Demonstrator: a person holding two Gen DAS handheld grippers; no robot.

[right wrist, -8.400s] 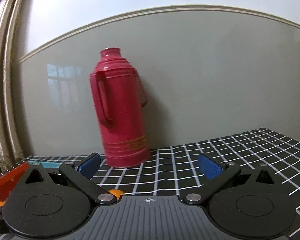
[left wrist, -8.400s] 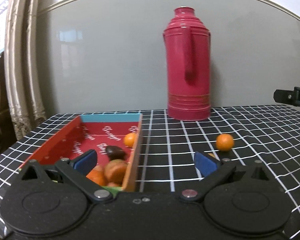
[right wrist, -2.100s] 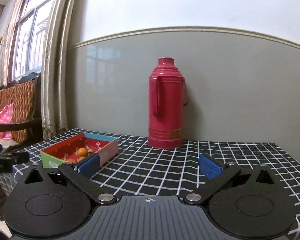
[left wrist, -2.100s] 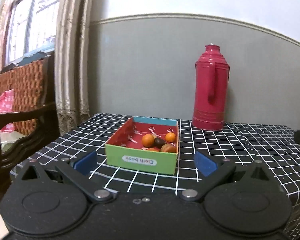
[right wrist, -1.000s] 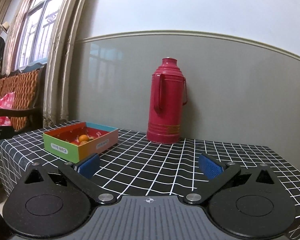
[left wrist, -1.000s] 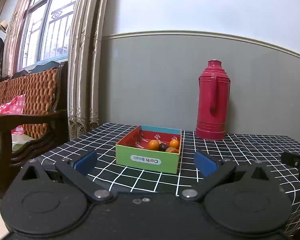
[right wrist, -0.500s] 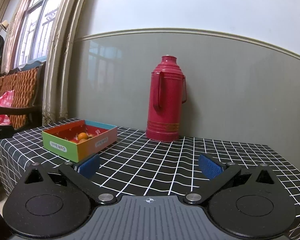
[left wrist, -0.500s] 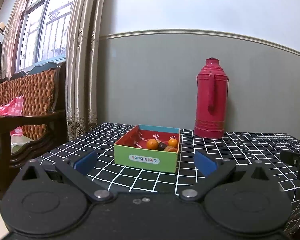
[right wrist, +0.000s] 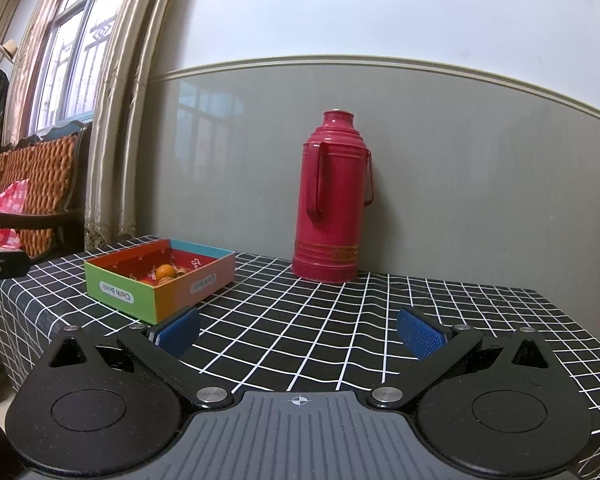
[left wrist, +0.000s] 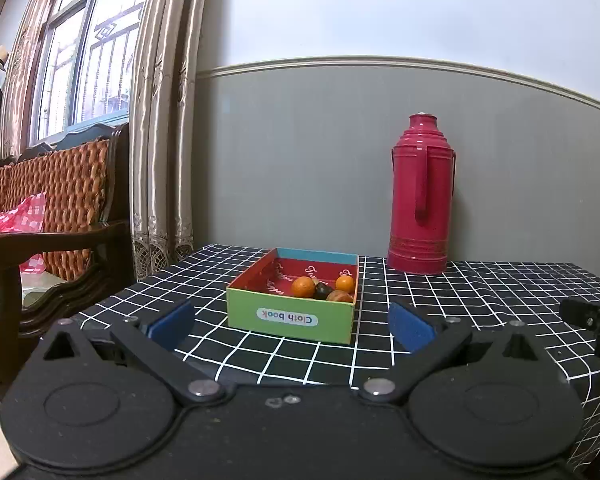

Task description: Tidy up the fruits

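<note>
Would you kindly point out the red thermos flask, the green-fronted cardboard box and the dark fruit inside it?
Red thermos flask (right wrist: 332, 208): right wrist view, middle of its body.
Green-fronted cardboard box (left wrist: 288, 318): left wrist view, front wall at the label.
Dark fruit (left wrist: 321, 290): left wrist view, its visible top.

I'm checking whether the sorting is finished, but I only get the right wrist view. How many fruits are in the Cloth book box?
Observer: The left wrist view looks over the Cloth book box's green end. It shows four: a larger orange, a smaller orange, a dark fruit and a brownish fruit.
Operator: Any loose fruit left of the box?
Observer: None shows on the checked tablecloth there.
Operator: Is the left gripper carrying anything?
Observer: No. The left gripper has its fingers spread, with nothing between them.
</note>
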